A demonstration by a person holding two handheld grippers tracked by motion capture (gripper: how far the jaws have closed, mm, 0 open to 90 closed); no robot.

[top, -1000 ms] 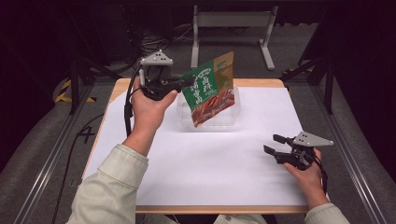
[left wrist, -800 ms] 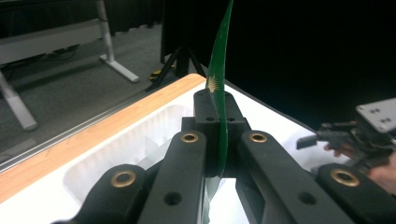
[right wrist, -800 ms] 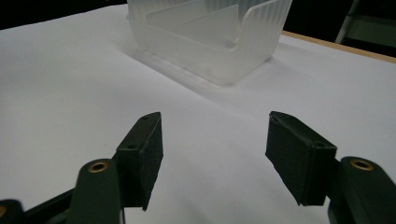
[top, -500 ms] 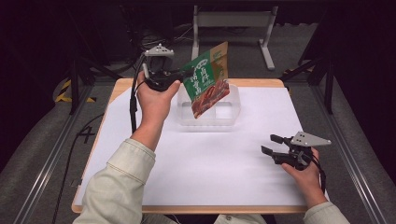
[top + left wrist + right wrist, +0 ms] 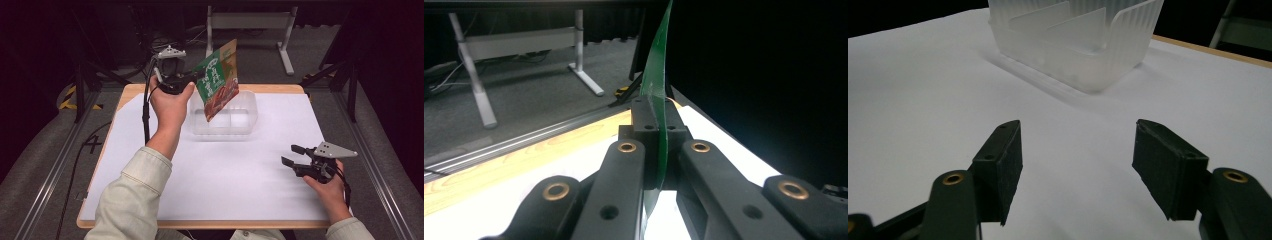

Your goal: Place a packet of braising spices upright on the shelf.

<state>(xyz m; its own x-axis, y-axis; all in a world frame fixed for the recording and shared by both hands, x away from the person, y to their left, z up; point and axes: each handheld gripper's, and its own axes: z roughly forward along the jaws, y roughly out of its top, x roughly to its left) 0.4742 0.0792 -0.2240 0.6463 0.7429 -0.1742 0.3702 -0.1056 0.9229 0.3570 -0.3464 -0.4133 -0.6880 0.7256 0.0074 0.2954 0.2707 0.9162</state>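
Note:
My left gripper [image 5: 197, 77] is shut on the left edge of a green and red snack packet [image 5: 218, 85], which hangs tilted in the air over a clear plastic bin [image 5: 239, 127]. In the left gripper view the packet [image 5: 657, 90] is seen edge-on, pinched between the two pads. The packet's lower corner dips toward the bin's left half. My right gripper [image 5: 292, 154] rests low over the white sheet near the front right, jaws open with nothing between them. In the right gripper view the bin [image 5: 1078, 35] stands ahead with dividers inside, and the pads [image 5: 1168, 170] are spread wide.
A white sheet [image 5: 215, 175] covers most of the wooden table [image 5: 125, 95]. A metal stand [image 5: 250, 22] is on the floor behind the table. A cable [image 5: 146, 107] trails from the left gripper along the forearm.
The left hand has carried the packet away from me and rightward, so it now hangs over the bin. The right gripper has stayed in place.

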